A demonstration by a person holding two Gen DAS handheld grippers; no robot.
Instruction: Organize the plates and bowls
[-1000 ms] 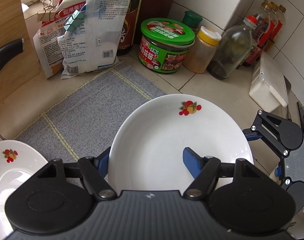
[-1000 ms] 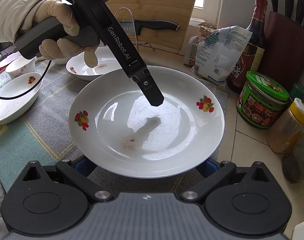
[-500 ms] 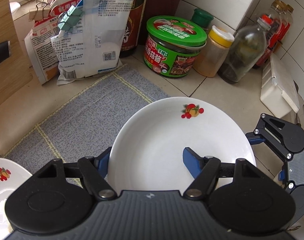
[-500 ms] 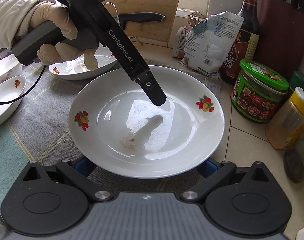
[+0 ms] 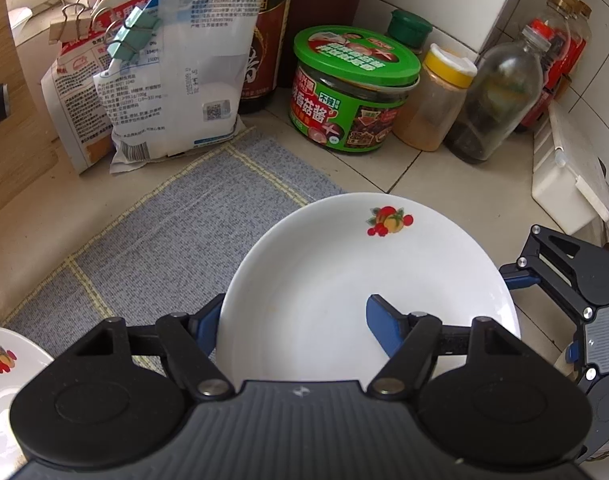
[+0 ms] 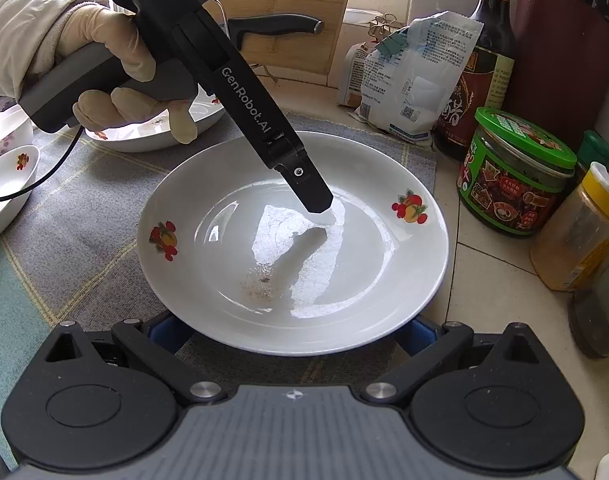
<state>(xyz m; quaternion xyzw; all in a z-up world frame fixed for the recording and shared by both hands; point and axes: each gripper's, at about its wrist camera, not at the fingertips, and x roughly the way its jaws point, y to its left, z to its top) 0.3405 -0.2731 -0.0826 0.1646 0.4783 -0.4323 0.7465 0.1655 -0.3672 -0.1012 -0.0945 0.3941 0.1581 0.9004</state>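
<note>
A white plate (image 6: 344, 280) with fruit prints hangs low over the right end of the grey mat (image 6: 84, 216); I cannot tell whether it touches. My left gripper (image 5: 294, 316) is shut on the plate's (image 5: 344, 264) rim, with one blue finger (image 5: 380, 328) inside and the other (image 5: 208, 320) outside beneath it. In the right wrist view the left gripper (image 6: 316, 204) reaches down into the plate from the upper left, held by a gloved hand (image 6: 116, 64). My right gripper (image 6: 290, 330) stands open, both fingers spread wide under the plate's near rim.
Another fruit-print plate (image 6: 152, 140) lies at the back left of the mat, with two bowls (image 6: 4, 184) further left. Right of the mat stand a green-lidded jar (image 6: 516, 176), a yellow-capped spice jar (image 6: 584, 232), bottles, clipped bags (image 6: 416, 76) and a white box (image 5: 564, 176).
Both grippers and the plate have drifted right toward the jars and a little lower. The other plate has slid toward the left edge of the left wrist view. The grip is unchanged.
</note>
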